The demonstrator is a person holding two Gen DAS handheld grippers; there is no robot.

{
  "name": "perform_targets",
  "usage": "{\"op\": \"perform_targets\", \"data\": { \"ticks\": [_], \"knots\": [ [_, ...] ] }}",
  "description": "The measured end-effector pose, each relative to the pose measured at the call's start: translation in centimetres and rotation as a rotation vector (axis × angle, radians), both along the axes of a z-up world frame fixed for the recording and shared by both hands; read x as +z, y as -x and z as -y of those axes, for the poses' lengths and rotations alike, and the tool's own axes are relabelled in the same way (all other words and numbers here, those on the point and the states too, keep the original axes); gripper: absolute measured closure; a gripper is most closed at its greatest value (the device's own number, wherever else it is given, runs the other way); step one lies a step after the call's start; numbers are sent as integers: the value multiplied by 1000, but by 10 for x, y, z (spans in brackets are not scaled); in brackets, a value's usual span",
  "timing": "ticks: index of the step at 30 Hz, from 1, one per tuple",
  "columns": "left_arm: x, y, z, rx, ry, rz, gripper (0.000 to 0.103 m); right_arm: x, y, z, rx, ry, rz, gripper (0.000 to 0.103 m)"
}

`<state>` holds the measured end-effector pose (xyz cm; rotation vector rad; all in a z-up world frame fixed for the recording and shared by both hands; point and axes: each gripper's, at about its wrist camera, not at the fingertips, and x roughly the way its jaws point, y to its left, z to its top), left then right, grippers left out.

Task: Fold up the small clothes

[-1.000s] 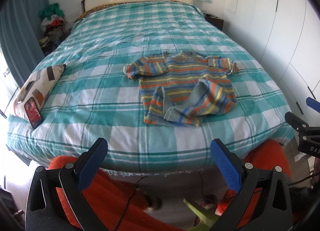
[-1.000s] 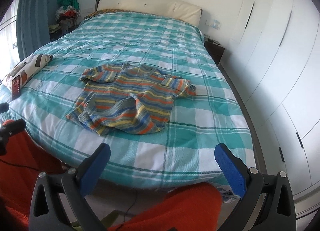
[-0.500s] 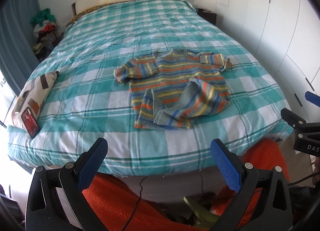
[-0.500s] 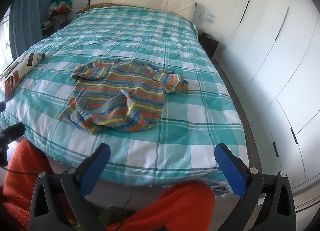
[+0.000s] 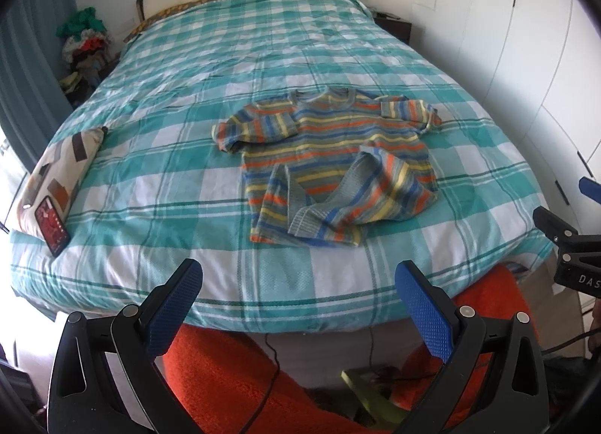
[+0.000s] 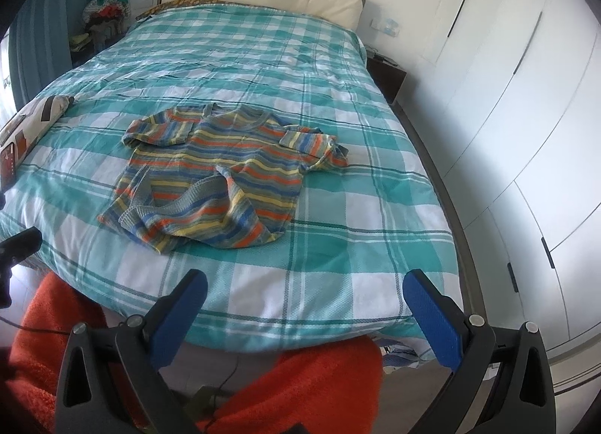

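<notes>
Striped sweater (image 5: pixel 330 163) lies flat-ish on the teal checked bed cover (image 5: pixel 157 178), toward the near end & a bit right of centre; both sleeves folded in over the chest, bottom hem flipped up and bunched at the near right corner. Left gripper (image 5: pixel 296 295) & right gripper (image 6: pixel 306 297) hang over the near edge of bed w/ blue pads spread wide, nothing in either, both well apart from the sweater. Patterned pillow (image 5: pixel 64 167) w/ a phone (image 5: pixel 52 225) on it sits at the near left edge.
</notes>
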<state>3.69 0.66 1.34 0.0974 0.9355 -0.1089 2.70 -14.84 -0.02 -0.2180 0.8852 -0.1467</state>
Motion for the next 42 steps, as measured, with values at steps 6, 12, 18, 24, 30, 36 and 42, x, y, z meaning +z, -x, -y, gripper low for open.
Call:
{"op": "perform_targets", "data": {
  "ticks": [6, 12, 18, 24, 30, 36, 42],
  "knots": [
    [-3, 3, 5, -21, -26, 7, 1, -5, -2, -1, -11, 7, -15, 1],
    [-11, 0, -14, 41, -30, -1, 1, -11, -5, -7, 50, -41, -13, 1],
    [-19, -16, -39, 46, 20, 61, 1, -14, -14, -26, 215, -158, 33, 1],
    [-46, -70, -64, 44, 77, -20, 2, -67, -115, -25, 409, -169, -2, 1],
    [-41, -45, -65, 53, 125, -1, 1, -133, -220, -43, 476, -129, -175, 30],
    [-51, -16, -90, 129, 130, -23, 1, -127, -196, -19, 540, -257, -174, 99],
    [-60, 8, -118, 189, 103, -26, 1, -80, -53, 41, 813, -196, -127, 99]
  ]
}}
